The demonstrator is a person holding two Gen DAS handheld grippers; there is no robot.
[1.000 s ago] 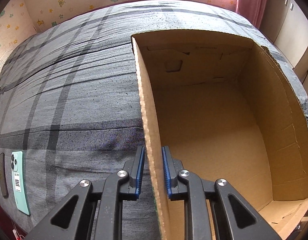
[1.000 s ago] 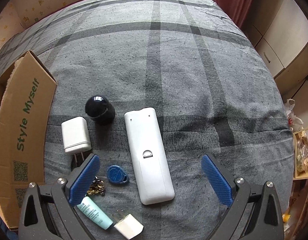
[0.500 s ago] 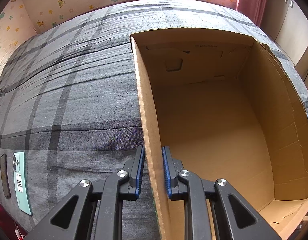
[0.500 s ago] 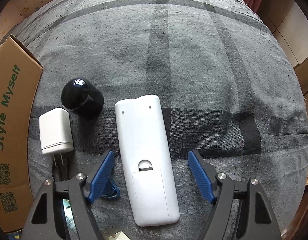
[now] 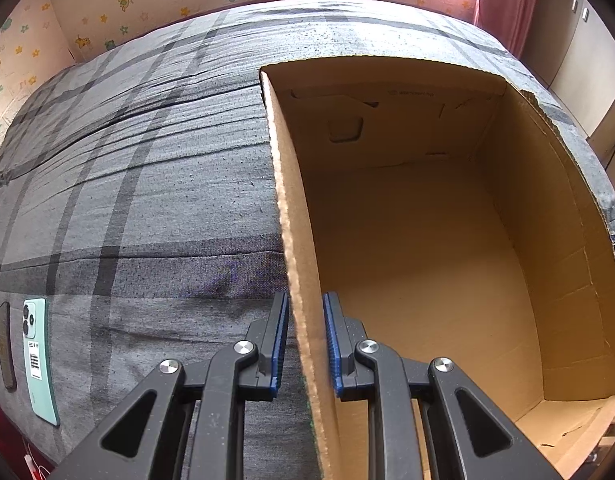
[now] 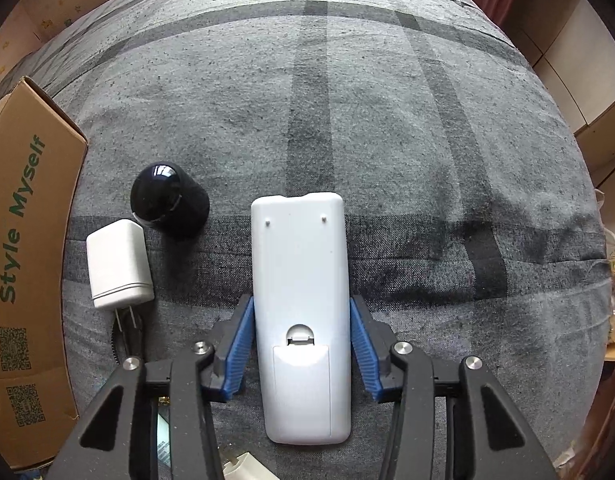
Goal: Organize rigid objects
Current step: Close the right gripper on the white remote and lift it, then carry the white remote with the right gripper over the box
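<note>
A white remote (image 6: 301, 300) lies face down on the grey plaid bed. My right gripper (image 6: 301, 312) straddles its lower half, blue pads (image 6: 239, 344) touching both long sides. A white charger plug (image 6: 117, 264) and a black round cap (image 6: 167, 198) lie to its left. The open, empty cardboard box (image 5: 427, 240) stands on the bed; my left gripper (image 5: 305, 308) is closed on its left wall (image 5: 295, 240). The box's outer side, printed "Style Myself", shows in the right wrist view (image 6: 23, 240).
A mint-green phone (image 5: 37, 356) and a dark flat object (image 5: 5, 344) lie at the bed's near left edge. A small tube (image 6: 163, 440) and a white block (image 6: 243, 466) sit under my right gripper. A curtain and cupboards stand to the right.
My right gripper moved down and forward over the remote, and its fingers closed from wide open onto the remote's sides. My left gripper stayed clamped on the box wall.
</note>
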